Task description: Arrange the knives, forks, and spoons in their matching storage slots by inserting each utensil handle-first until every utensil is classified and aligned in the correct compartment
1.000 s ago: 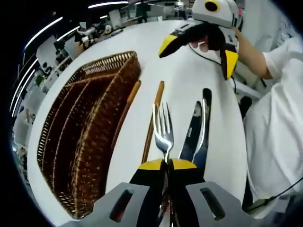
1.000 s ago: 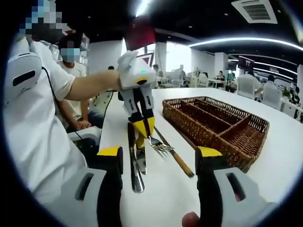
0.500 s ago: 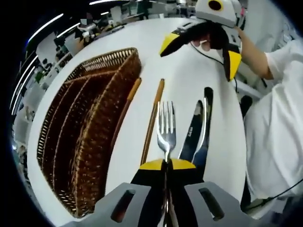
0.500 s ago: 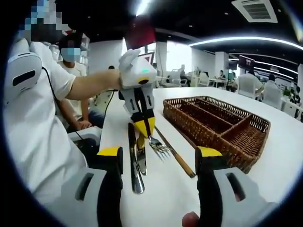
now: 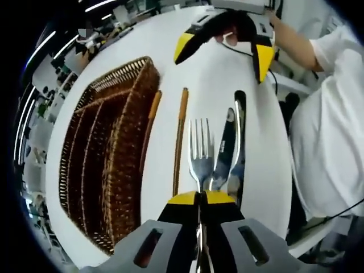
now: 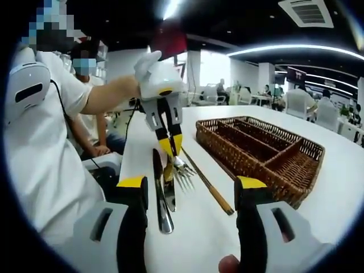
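Observation:
My left gripper [image 5: 199, 197] is shut on the neck of a steel fork [image 5: 200, 149], whose tines point away from the camera. In the right gripper view the left gripper [image 6: 169, 145] holds the fork [image 6: 181, 173] tilted, tines low over the white table [image 6: 341, 193]. Two dark-handled knives [image 5: 230, 145] lie side by side just right of the fork, knives [image 6: 161, 196]. Two wooden-handled utensils [image 5: 180, 136] lie between the fork and the brown wicker slotted basket [image 5: 102, 165], basket [image 6: 267, 145]. My right gripper [image 6: 191, 185] is open and holds nothing; the right gripper [image 5: 224, 56] hovers beyond the utensils.
A person in white [image 5: 324, 131] stands at the table's edge beside the knives. The basket's long compartments hold nothing that I can see. Seated people [image 6: 85, 85] and other tables fill the room behind.
The left gripper has risen and tipped with the fork, so the tines now hang lower and closer to the knives. The right gripper has stayed put and open.

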`<control>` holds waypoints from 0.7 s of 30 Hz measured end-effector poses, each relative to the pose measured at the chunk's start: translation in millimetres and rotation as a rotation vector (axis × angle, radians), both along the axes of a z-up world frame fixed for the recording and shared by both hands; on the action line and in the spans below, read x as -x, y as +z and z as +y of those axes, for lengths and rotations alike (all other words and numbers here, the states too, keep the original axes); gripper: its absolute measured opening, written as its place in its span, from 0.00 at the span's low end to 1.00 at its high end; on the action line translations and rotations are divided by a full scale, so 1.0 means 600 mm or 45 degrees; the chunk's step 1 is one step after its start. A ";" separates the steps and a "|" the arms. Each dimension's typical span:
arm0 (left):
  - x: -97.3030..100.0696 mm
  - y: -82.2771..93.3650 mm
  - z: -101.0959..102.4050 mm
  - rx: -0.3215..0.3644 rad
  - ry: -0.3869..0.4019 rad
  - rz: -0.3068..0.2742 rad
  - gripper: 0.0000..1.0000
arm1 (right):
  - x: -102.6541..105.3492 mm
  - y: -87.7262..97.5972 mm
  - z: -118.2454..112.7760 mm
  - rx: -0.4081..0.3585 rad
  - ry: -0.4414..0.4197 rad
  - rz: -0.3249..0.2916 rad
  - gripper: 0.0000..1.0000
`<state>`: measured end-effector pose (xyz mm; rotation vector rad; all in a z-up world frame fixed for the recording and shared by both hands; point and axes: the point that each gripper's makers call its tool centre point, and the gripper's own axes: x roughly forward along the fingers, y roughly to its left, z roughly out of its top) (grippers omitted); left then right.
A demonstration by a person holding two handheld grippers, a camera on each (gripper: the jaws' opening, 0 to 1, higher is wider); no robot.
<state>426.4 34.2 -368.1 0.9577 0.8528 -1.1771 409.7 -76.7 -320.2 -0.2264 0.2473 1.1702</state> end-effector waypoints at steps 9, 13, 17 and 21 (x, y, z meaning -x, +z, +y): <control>-0.022 0.039 0.006 -0.005 -0.027 -0.039 0.00 | 0.001 0.005 -0.005 0.001 -0.005 -0.010 0.64; -0.025 0.052 0.002 0.004 -0.046 -0.043 0.00 | 0.001 0.009 -0.012 0.009 -0.015 -0.013 0.64; -0.022 0.063 -0.006 0.010 -0.057 -0.046 0.00 | -0.004 0.015 -0.021 0.019 -0.028 -0.019 0.64; -0.027 0.074 -0.009 0.021 -0.066 -0.048 0.00 | -0.008 0.016 -0.029 0.024 -0.044 -0.022 0.64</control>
